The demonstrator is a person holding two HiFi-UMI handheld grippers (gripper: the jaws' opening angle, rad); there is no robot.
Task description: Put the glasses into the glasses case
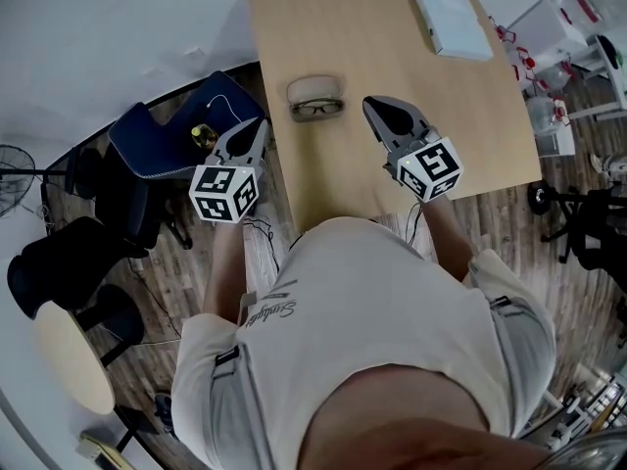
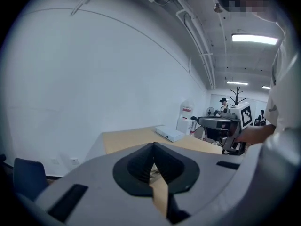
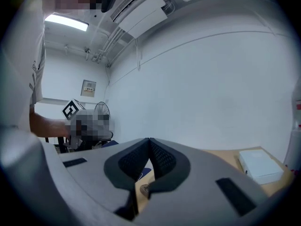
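Note:
Dark-framed glasses (image 1: 316, 108) lie on the wooden table (image 1: 382, 27) near its left edge. A beige glasses case (image 1: 314, 88) sits directly behind them, touching or nearly so. My left gripper (image 1: 259, 125) hovers just off the table's left edge, left of the glasses, jaws shut and empty (image 2: 153, 148). My right gripper (image 1: 373, 104) is over the table to the right of the glasses, also shut on nothing (image 3: 149, 143). Both gripper views point upward at the wall, so neither shows the glasses clearly.
A white flat box (image 1: 450, 20) lies at the table's far right. A blue chair (image 1: 171, 135) stands left of the table, close under my left gripper. Black office chairs (image 1: 69, 262) and a round stool (image 1: 71, 355) stand further left.

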